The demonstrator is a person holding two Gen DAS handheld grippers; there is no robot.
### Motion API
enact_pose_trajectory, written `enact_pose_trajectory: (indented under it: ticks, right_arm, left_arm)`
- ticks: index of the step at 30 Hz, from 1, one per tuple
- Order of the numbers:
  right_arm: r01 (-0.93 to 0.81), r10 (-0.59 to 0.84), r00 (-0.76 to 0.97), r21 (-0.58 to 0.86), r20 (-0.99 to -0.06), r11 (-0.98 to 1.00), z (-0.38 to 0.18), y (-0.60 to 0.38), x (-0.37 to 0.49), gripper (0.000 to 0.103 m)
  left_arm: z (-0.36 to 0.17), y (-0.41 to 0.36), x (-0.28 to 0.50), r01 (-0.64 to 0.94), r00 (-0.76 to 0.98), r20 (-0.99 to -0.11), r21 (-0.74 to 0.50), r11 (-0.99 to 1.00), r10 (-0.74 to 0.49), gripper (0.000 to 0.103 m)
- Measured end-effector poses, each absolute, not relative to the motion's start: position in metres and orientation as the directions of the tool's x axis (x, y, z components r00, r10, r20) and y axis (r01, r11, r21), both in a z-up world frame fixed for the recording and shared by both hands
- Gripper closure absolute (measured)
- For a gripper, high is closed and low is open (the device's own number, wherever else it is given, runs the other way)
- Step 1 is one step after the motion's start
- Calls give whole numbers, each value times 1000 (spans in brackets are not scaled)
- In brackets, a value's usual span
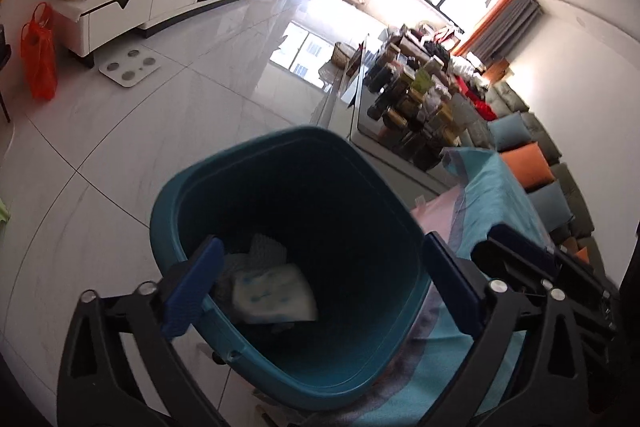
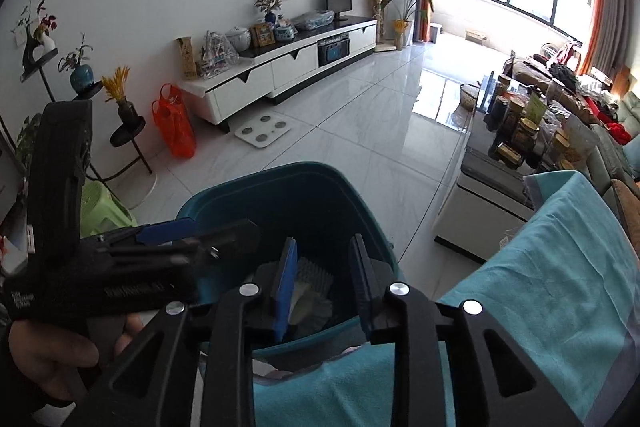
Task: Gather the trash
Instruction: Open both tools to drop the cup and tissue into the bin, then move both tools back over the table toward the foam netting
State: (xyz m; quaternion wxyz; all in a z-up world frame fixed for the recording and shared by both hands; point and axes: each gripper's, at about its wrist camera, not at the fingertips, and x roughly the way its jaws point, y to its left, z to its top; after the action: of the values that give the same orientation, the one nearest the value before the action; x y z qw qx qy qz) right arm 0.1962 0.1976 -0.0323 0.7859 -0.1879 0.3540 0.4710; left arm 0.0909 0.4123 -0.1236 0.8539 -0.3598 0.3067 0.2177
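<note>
While both tools hang over the bin, the notes run as follows.

Trash location: a white padded wrapper with blue marks (image 1: 276,293) lies at the bottom of the teal trash bin (image 1: 256,155), with a mesh-patterned white scrap (image 1: 267,246) just behind it; from the right wrist view the same pile (image 2: 310,287) shows between the fingers.

Bin position: it stands on the tiled floor (image 1: 120,131), touching or just beside the near edge of the teal cloth (image 2: 560,247) that covers the bench on the right.

Left gripper (image 1: 316,287): jaws released wide, nothing between them, fingers straddling the bin mouth.

Right gripper (image 2: 324,283): jaws parted and empty, aimed down into the bin from the near side.

Step in hand: probably the drop has been made and more trash must be fetched; I see no loose trash on the cloth, though much of it is hidden.

Doing it well: lift each tool straight up clear of the rim before swinging away, so a finger does not catch the bin wall and tip it.

Pose: left tool tilted steeply down over the rim; the left hand (image 2: 48,355) grips its handle at the near left, close beside the right tool.
</note>
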Motion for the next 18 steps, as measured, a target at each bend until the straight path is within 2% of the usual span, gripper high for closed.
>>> enact_pose_trajectory:
  ticks: [8, 11, 14, 18]
  right_arm:
    - [-837, 707, 376, 108, -599, 537, 1, 147, 203, 50]
    - [-829, 736, 396, 132, -548, 544, 13, 124, 199, 39]
    - [-826, 757, 420, 136, -500, 547, 22, 103, 194, 24]
    - [-823, 772, 454, 124, -445, 555, 35, 79, 185, 14]
  left_arm:
    - [-71, 394, 71, -567, 784, -578, -517, 642, 228, 5]
    - [-49, 380, 59, -553, 805, -530, -509, 659, 266, 5]
    - [-32, 361, 50, -549, 811, -510, -495, 673, 286, 5]
    - [-11, 334, 45, -532, 824, -478, -467, 706, 305, 5]
